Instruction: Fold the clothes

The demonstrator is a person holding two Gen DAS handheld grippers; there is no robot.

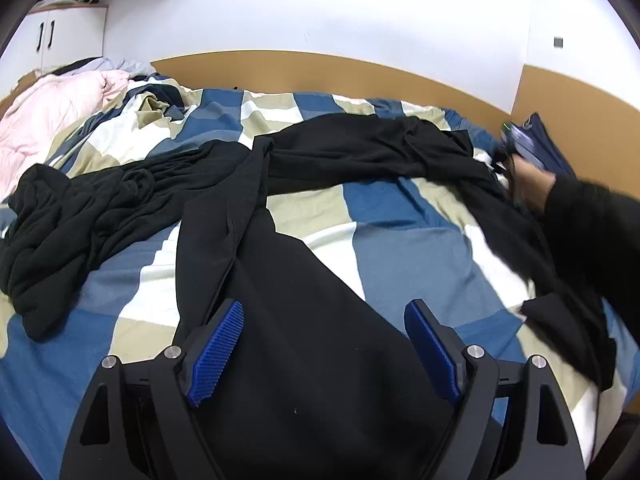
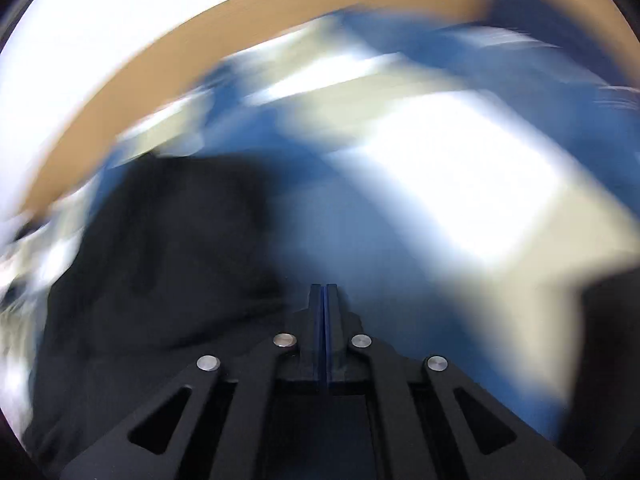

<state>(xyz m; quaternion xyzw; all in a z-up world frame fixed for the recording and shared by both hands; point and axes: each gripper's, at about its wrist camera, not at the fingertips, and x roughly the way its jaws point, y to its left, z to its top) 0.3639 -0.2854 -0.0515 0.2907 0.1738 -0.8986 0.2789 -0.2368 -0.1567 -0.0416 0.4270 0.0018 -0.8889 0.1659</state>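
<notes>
Well, starting at my far left, a pink comforter (image 1: pixel 44 116) is bunched at the head of the bed, below a white cabinet (image 1: pixel 64 36). Next to it a crumpled black garment (image 1: pixel 68 224) lies on the blue, beige and white checked duvet (image 1: pixel 400 240). A long black garment (image 1: pixel 288 320) runs up the middle of the bed, and my left hand-held gripper (image 1: pixel 324 312) hangs just over its wide near end, blue pads (image 1: pixel 218 350) well apart with nothing pinched. A second dark stretch of cloth crosses the bed towards the wooden headboard (image 1: pixel 320 68). At the right edge, a hand (image 1: pixel 532 184) in a black sleeve (image 1: pixel 592 232) reaches over that cloth. My right wrist view is badly blurred; the right hand-held gripper (image 2: pixel 325 292) has its fingers pressed together with nothing visible between them, black cloth (image 2: pixel 160 260) just to its left.
</notes>
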